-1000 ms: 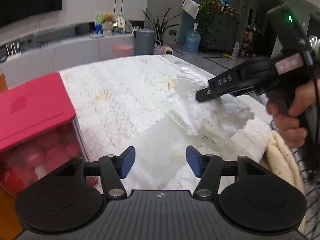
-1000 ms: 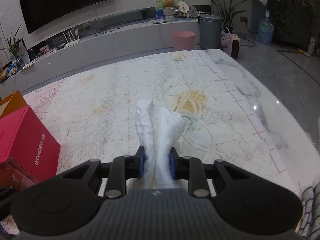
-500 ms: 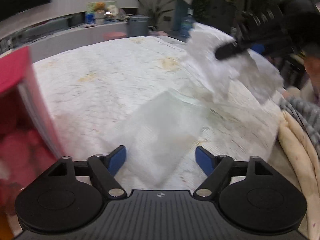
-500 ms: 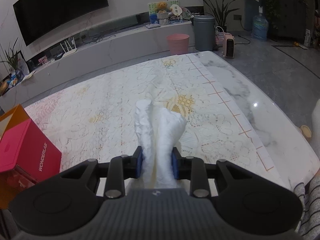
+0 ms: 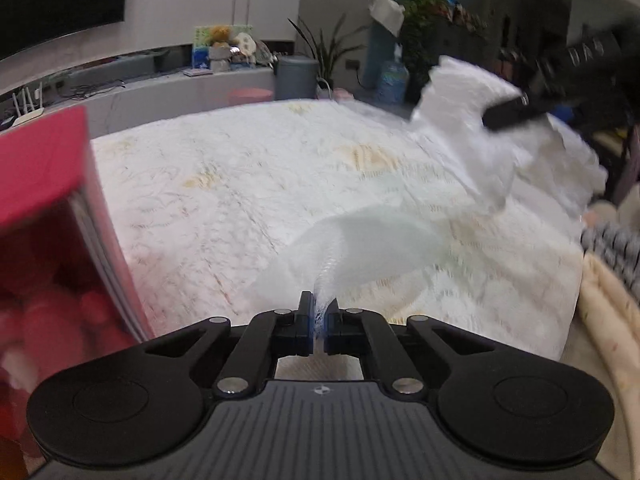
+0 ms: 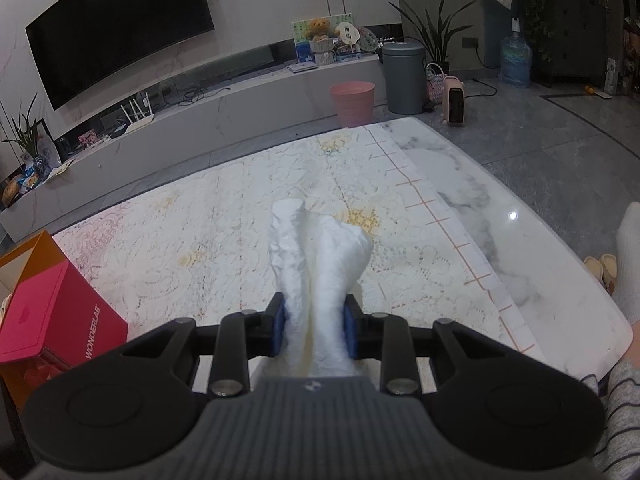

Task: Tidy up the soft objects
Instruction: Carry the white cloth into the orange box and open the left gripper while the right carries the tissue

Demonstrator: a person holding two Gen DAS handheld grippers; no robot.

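On the table's lacy cloth [image 5: 224, 184], the job has only begun — nothing looks put away yet. The left gripper [image 5: 319, 326] has just snapped shut on a thin, see-through bag [image 5: 360, 240], lifting one corner. The right gripper [image 6: 314, 330] squeezes a white crumpled diaper [image 6: 320, 256] up in the air — soft and puffy.

Table cover: I see a cream lace-patterned tablecloth [image 6: 224, 240] over the white marble tabletop [image 6: 532, 264].
Left edge: my view shows a pink rectangular WONDERLAB box [image 6: 60, 320].
Background: I see a black curved wall television [image 6: 120, 36], pink round plastic bin [image 6: 352, 102], grey cylindrical bin [image 6: 403, 78].
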